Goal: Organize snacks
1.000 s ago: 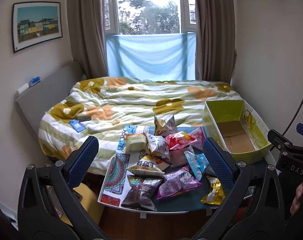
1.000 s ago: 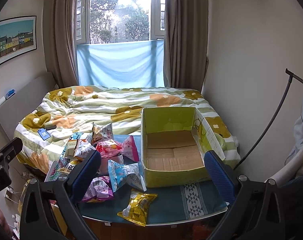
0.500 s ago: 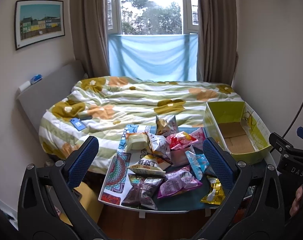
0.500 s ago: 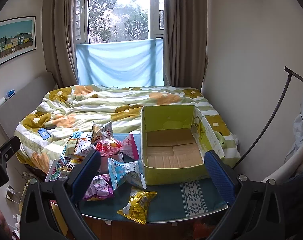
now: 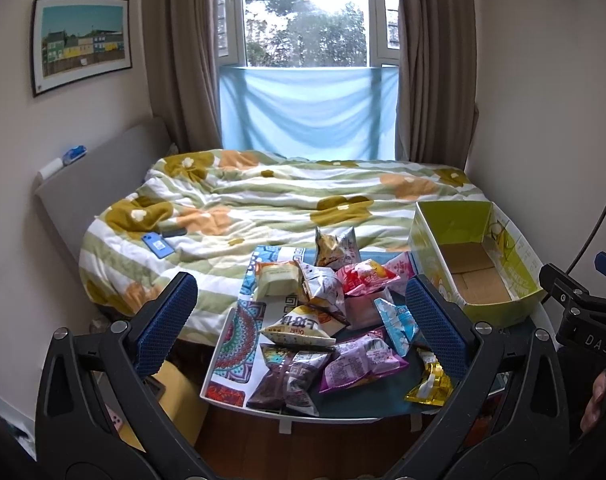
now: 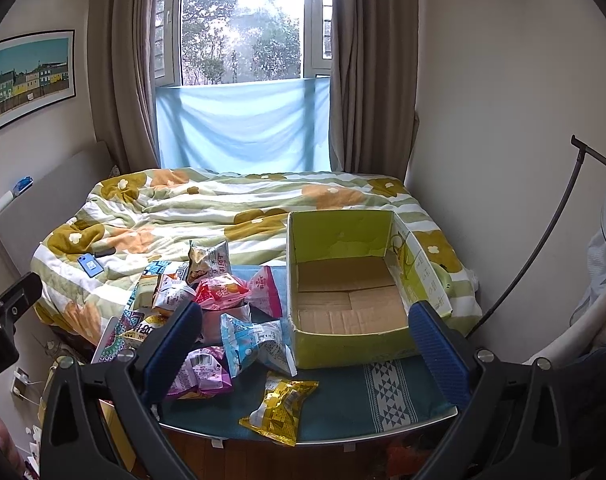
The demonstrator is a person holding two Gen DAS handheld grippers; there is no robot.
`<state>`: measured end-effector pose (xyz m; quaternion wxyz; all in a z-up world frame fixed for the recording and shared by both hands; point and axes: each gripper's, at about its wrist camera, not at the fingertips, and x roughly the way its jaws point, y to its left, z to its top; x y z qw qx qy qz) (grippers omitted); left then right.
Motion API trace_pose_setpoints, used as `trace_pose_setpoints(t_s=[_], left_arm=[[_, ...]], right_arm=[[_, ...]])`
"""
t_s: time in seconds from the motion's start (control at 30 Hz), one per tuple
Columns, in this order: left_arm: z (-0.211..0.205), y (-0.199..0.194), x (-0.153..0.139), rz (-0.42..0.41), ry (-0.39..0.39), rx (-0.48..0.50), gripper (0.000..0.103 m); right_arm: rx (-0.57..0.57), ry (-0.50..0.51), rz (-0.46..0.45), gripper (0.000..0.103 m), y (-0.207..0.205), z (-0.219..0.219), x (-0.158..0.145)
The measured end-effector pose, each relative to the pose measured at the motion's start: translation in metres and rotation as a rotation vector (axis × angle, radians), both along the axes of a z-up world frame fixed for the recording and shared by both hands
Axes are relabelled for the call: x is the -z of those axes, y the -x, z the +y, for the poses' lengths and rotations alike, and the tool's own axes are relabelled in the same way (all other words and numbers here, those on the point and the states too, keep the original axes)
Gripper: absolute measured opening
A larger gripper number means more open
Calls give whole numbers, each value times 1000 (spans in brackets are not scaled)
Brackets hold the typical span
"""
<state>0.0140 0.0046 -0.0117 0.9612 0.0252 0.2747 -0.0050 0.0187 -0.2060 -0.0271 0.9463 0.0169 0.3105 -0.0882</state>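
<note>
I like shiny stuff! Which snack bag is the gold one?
The gold bag lies alone at the table's front edge, apart from the pile, before the box.

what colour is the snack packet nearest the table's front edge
Gold, or shiny yellow packet; clearest in the right wrist view.

Small table [image 6: 403, 396], snack pkts [image 5: 323, 320], cardboard box [image 6: 351, 292], approx. touching.
</note>
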Motion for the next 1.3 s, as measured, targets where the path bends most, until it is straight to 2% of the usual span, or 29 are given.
trace_pose_setpoints(t_s=[0.7, 0.87, 1.0, 1.1, 1.3], left_arm=[[6, 5, 2, 2, 3, -1, 103], [8, 3, 8, 37, 16, -26, 103], [9, -1, 22, 81, 23, -42, 103], [5, 0, 40, 85, 13, -17, 103], [-25, -17, 94, 151, -98, 114, 103]], right_arm=[[-10, 0, 4, 103, 2, 8, -3], [-18, 0, 14, 103, 3, 7, -3], [-42, 5, 45, 103, 1, 0, 2], [-69, -7, 95, 103, -6, -7, 15], [-99, -38, 180, 103, -17, -18, 62]])
